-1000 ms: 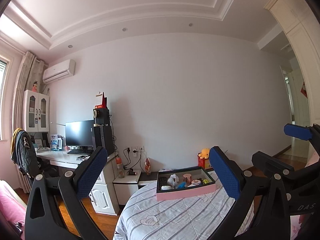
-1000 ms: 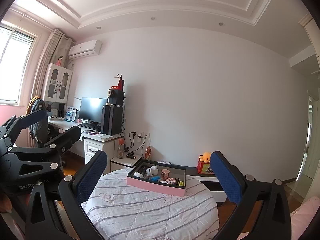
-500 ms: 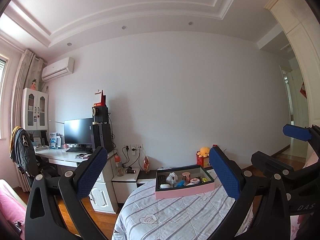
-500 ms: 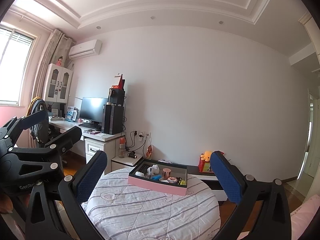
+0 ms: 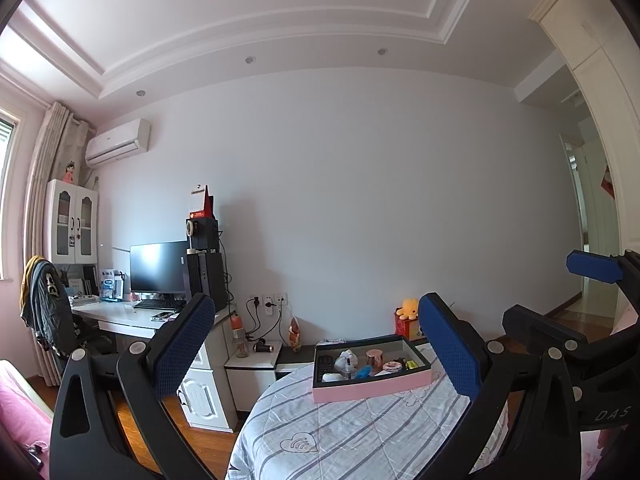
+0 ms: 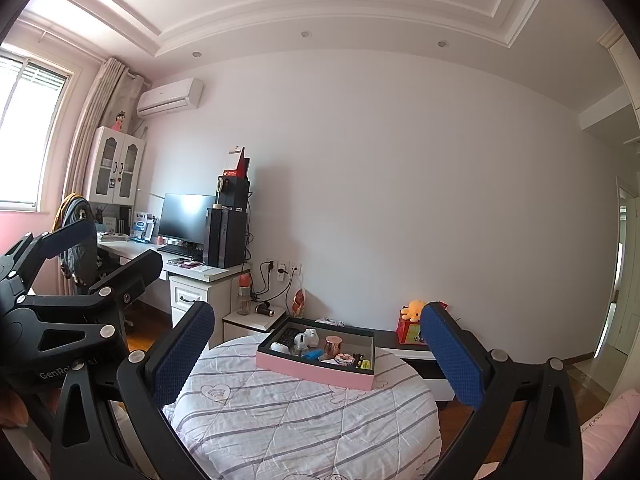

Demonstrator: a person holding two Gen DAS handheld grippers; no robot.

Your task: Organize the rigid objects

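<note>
A pink tray with a dark inside [image 5: 372, 386] [image 6: 316, 372] sits at the far side of a round table with a striped quilted cover [image 5: 352, 432] [image 6: 304, 420]. It holds several small items, among them a copper cup [image 5: 375, 357] [image 6: 331, 345], a white figure [image 5: 345, 360] [image 6: 306, 337] and a blue piece [image 5: 363, 372] [image 6: 313, 355]. My left gripper [image 5: 316, 352] is open and empty, held well short of the tray. My right gripper [image 6: 320, 356] is open and empty too. The left gripper shows at the left of the right wrist view [image 6: 92, 256].
A white desk [image 6: 200, 270] with a monitor [image 6: 186, 218] and a black computer tower [image 6: 226, 236] stands to the left. A low white shelf [image 6: 256, 320] lies behind the table. An orange plush toy [image 6: 413, 310] sits on a red box. Wood floor lies below.
Both views have tilted down a little and drawn slightly nearer the table, so more of the quilted cover shows. Both grippers stay open and empty.
</note>
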